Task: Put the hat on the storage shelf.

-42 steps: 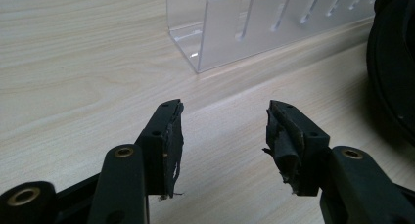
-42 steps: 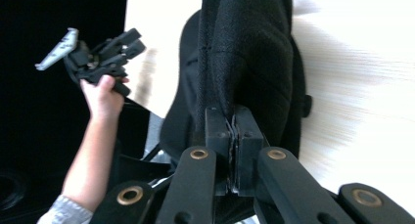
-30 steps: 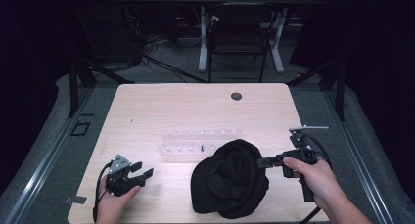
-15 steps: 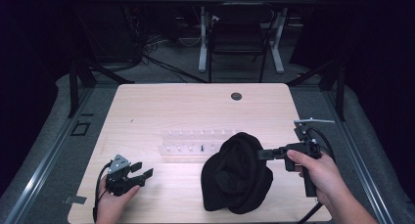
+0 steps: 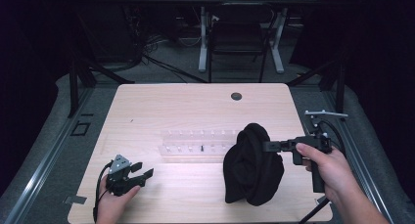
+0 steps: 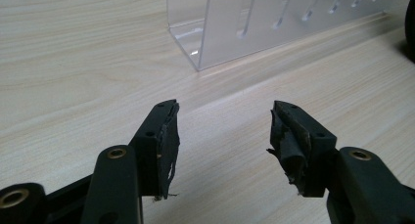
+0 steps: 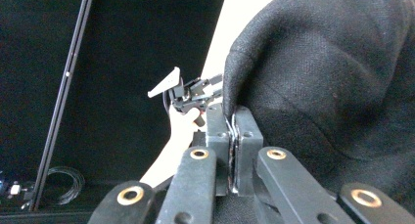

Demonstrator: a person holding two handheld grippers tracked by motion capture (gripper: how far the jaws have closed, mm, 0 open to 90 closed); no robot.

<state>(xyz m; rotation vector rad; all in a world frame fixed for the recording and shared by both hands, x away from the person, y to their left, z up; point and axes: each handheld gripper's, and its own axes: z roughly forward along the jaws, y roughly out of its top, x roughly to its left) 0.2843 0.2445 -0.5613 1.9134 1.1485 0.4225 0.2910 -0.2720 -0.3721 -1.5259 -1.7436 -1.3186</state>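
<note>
Two grippers are in your hands: your right gripper (image 5: 266, 146) reaches level to the left, jaws clamped on the black cloth (image 5: 252, 165), which hangs from them onto the table (image 5: 195, 106). Your left gripper (image 5: 142, 171) rests low, jaws apart.

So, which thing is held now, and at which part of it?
The right gripper pinches the black cloth at its edge; the left gripper holds nothing.

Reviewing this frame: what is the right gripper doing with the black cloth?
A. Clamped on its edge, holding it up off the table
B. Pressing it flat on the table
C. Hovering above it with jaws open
A: the right gripper has its jaws shut on an edge of the black cloth, which hangs bunched beside the clear rack.
</note>
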